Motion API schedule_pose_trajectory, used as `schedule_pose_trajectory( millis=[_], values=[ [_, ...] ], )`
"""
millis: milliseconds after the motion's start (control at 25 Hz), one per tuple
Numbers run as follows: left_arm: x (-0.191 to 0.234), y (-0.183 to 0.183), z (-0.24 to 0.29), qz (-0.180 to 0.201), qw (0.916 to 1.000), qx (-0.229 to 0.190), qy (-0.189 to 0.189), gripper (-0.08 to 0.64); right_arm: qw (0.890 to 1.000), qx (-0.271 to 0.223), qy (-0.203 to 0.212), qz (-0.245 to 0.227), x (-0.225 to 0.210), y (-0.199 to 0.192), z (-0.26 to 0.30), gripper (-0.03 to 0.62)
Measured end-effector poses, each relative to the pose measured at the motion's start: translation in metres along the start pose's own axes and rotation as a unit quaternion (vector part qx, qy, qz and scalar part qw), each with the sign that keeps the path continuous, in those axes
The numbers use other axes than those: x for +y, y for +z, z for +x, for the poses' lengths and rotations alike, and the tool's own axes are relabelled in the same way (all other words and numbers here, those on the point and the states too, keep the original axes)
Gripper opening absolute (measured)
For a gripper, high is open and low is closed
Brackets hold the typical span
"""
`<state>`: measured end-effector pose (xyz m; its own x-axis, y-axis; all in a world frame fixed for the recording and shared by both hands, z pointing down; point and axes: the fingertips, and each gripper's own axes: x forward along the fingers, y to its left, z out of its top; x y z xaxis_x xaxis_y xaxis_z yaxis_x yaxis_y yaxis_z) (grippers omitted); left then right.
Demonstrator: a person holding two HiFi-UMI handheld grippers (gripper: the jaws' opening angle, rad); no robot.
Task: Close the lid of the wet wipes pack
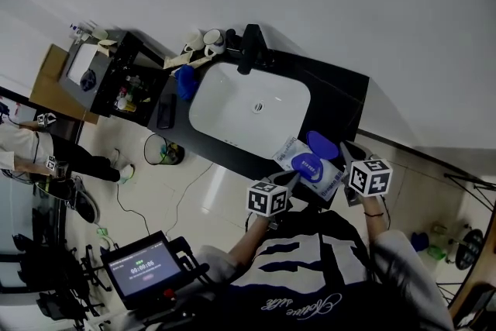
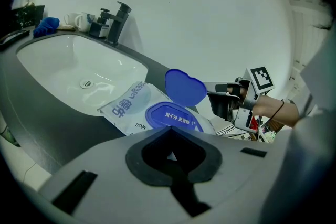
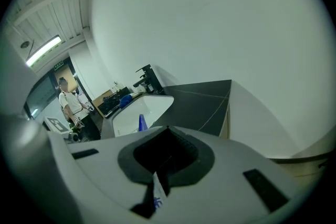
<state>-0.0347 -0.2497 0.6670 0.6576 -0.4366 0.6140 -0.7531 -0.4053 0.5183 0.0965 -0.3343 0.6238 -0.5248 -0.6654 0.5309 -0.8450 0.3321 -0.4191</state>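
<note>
Right gripper [image 3: 157, 180] clamped on the wet wipes pack [image 1: 289, 152] edge; left gripper [image 2: 170, 153] jaws together, just short of the pack.
Pack lies on the counter [image 1: 341, 93] beside the sink [image 1: 232, 106], blue lid [image 2: 185, 86] upright and open. Risk: a soft pack buckling or sliding under the push, so the lid never latches.

Hidden: wet wipes pack [image 3: 156, 194], all but a thin sliver, behind right gripper [image 3: 164, 166]; too small to tell: shelf clutter [image 1: 128, 93].
</note>
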Motion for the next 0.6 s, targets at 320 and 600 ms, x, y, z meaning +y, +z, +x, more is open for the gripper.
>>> schedule_pose_trajectory(
  millis=[320,600],
  values=[
    [0.001,0.0,-0.001,0.001,1.0,-0.003,-0.003,0.0,0.998,0.024,0.046,-0.021,0.038,-0.021,-0.005,-0.002],
    [0.005,0.003,-0.005,-0.007,0.9998,-0.017,-0.001,0.0,0.992,0.065,0.089,-0.067,0.076,-0.049,0.002,-0.002]
  ],
)
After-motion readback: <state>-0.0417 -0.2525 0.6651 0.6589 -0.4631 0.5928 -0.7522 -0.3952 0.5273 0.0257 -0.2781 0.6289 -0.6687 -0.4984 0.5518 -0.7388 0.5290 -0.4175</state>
